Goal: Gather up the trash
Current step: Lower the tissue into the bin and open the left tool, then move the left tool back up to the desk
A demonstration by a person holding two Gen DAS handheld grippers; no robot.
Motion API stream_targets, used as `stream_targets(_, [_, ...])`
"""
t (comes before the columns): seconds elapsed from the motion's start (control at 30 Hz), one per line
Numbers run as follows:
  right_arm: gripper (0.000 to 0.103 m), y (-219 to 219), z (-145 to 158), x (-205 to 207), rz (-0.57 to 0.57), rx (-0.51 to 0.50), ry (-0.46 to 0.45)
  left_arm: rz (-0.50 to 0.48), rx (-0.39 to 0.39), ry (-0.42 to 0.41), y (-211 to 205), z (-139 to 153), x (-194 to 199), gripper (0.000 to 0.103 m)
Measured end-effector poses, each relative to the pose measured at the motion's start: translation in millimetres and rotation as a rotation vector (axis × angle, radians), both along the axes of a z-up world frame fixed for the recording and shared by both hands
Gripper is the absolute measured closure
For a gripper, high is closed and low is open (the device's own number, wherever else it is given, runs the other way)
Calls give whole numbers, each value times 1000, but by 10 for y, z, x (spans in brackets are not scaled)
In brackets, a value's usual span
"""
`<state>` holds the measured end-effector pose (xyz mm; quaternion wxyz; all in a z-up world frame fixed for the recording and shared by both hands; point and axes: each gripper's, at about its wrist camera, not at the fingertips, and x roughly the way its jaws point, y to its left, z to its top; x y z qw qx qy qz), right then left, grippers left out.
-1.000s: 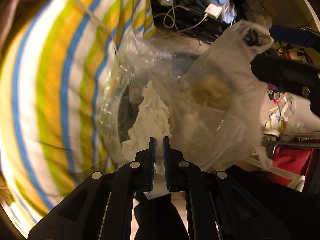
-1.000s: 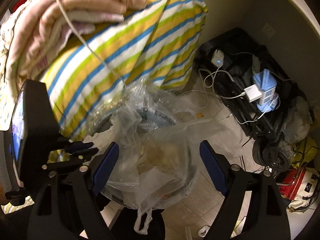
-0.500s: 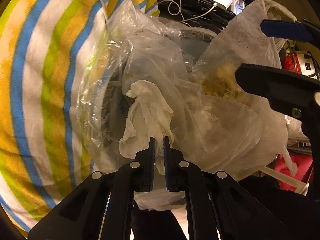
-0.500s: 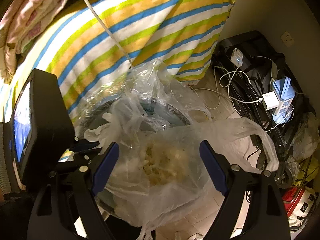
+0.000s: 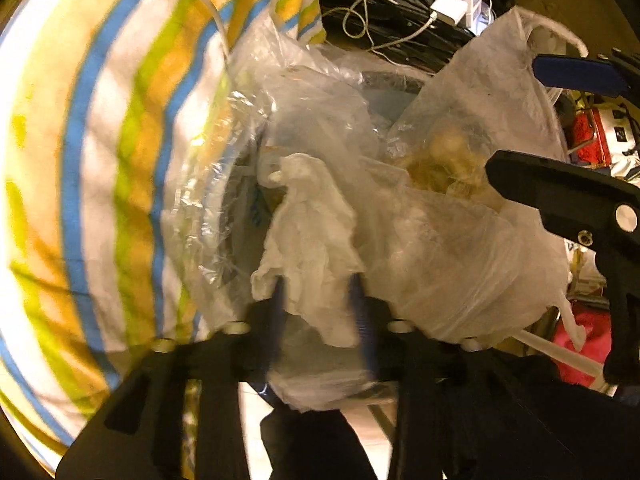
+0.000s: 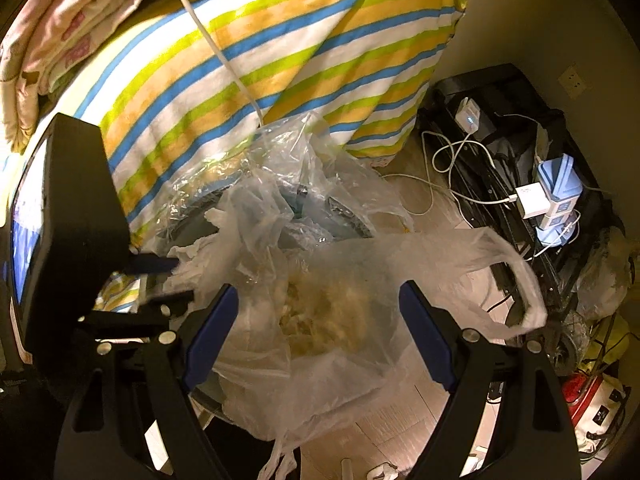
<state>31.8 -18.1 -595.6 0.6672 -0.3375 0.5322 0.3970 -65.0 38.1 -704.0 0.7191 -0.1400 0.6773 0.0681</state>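
Observation:
A crumpled white tissue [image 5: 310,240] hangs between the fingers of my left gripper [image 5: 318,300], whose jaws are opening; the blurred pads stand apart from it on both sides. Below it is a round bin [image 6: 344,216] lined with clear plastic [image 5: 208,208]. A thin plastic bag [image 6: 340,320] holding yellowish waste lies over the bin's mouth. My right gripper [image 6: 316,300] hovers above that bag, open wide, with the bag showing between its blue pads [image 6: 212,328]. The left gripper [image 6: 160,276] appears at the left of the right wrist view; the right gripper [image 5: 516,118] reaches in from the right of the left wrist view.
A bed with a striped sheet [image 6: 260,68] presses against the bin's left side, and a white cable [image 6: 216,44] runs down over it. A power strip with chargers [image 6: 556,196] and tangled cords lies on the floor to the right. A red bag [image 6: 592,400] sits at the lower right.
The left jaws, shut on the tissue in both earlier frames, have parted and the tissue now sits loose between them. The right gripper has sunk a little toward the bag.

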Motion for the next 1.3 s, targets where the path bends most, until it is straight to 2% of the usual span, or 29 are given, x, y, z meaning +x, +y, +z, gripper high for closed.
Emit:
stream_targets(0.03, [23, -5, 21, 7, -3, 2, -1, 6, 1, -2, 6, 30, -4, 44])
stream_targets(0.1, [23, -9, 82, 14, -12, 6, -3, 15, 2, -11, 13, 106, -25, 37])
stream_targets(0.37, [23, -10, 332, -3, -29, 19, -19, 3, 16, -37, -35, 436, -78, 23])
stream_targets(0.53, [23, -25, 553, 27, -56, 25, -27, 10, 31, -44, -28, 723, -77, 10])
stream_targets(0.7, [23, -73, 860, 90, -103, 47, -36, 29, 45, -68, 45, 1101, -67, 8])
stream_targets(0.93, [23, -173, 1538, 195, -172, 109, -72, 31, 73, -139, 74, 1768, 76, 7])
stream_targets(1.07, [23, -238, 1992, 238, -207, 150, -104, 33, 77, -200, 84, 2312, 176, 6])
stream_targets(1.2, [23, -356, 2584, 321, -273, 226, -162, 13, 120, -271, 89, 2895, 300, 6])
stream_targets(1.3, [23, -416, 2890, 380, -314, 269, -195, -3, 146, -318, 91, 3271, 417, 6])
